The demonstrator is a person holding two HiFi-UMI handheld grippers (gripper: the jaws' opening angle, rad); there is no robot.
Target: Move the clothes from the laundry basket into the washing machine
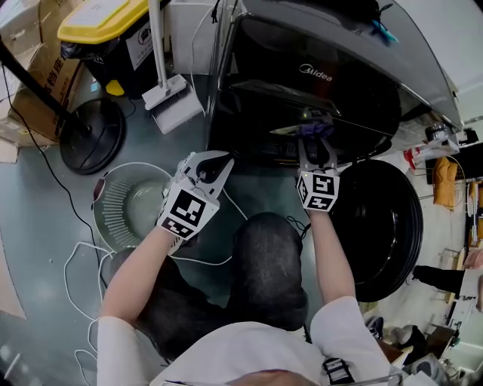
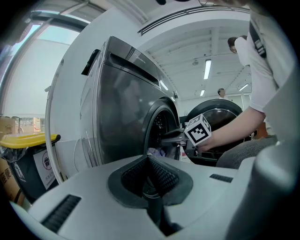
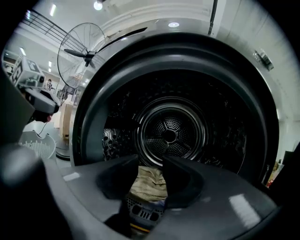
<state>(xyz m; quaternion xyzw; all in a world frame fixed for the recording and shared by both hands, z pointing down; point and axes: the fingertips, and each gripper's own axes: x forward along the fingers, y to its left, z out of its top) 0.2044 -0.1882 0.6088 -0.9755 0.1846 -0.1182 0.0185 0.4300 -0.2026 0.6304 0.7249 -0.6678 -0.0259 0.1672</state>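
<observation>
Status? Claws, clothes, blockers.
Left claw shut, empty. Right claw apart at drum mouth, beige cloth in the gap. Door open, nothing blocking.

Smooth grey floor (image 1: 38, 226), no rug or anything. Black bin with yellow lid (image 1: 102, 22) at far edge, cardboard boxes (image 1: 34, 83) piled just beside it. Pedestal fan (image 3: 80, 52) standing tall, its round black base (image 1: 92, 136) on floor near boxes. White long-handled floor tool (image 1: 172, 102) propped near bin, can't tell if broom or squeegee. White cable (image 1: 75, 260) looping loose across floor. White wall (image 2: 28, 79), white ceiling, strip lights (image 2: 206, 69) on, pretty bright overall.
</observation>
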